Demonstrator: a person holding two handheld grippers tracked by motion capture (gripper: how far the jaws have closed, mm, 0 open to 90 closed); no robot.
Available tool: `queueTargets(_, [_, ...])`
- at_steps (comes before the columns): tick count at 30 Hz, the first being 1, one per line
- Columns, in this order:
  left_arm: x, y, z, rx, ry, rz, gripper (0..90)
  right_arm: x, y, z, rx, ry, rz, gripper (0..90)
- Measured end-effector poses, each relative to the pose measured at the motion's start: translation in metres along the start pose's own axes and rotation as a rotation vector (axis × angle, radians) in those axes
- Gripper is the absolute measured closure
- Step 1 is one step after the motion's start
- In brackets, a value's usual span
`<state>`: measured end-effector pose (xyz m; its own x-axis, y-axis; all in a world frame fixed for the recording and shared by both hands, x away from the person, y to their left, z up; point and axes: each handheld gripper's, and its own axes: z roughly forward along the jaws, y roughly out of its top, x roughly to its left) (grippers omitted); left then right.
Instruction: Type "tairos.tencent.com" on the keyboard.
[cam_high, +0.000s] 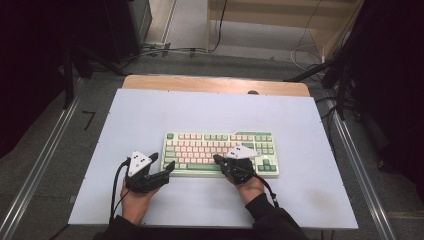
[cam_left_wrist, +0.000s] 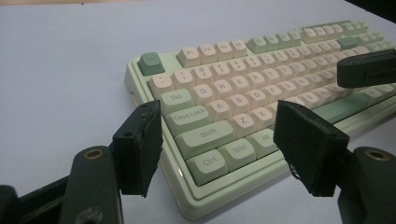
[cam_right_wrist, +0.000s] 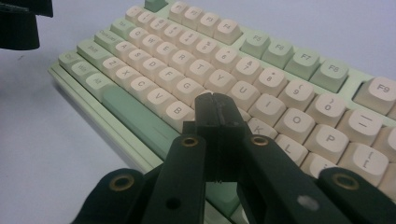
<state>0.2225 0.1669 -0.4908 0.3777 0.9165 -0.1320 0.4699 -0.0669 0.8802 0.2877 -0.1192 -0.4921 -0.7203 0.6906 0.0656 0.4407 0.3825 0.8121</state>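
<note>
A wooden table (cam_high: 215, 83) carries a pale lilac mat (cam_high: 150, 115); a green-and-cream keyboard (cam_high: 200, 145) lies flat on the mat, near its front edge.

A green and cream keyboard (cam_high: 220, 152) lay flat near the middle of the table's white top. Its long side faced the person. The outer keys and the long space bar were green, and the letter keys were cream.

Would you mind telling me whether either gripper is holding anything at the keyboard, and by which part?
Nothing is held. The left gripper is open beside the green-and-cream plastic keyboard's near corner; the right gripper is shut on nothing, its tip over the letter keys.
</note>
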Motion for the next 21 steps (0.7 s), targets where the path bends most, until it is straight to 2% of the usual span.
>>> queueTargets(16, [0.004, -0.003, -0.006, -0.001, 0.014, -0.013, 33.1, 0.004, 0.003, 0.010, 0.019, 0.006, -0.021, 87.7])
queueTargets(21, [0.005, -0.004, -0.006, 0.001, 0.013, -0.013, 33.1, 0.004, 0.003, 0.012, 0.024, 0.005, -0.011, 87.7])
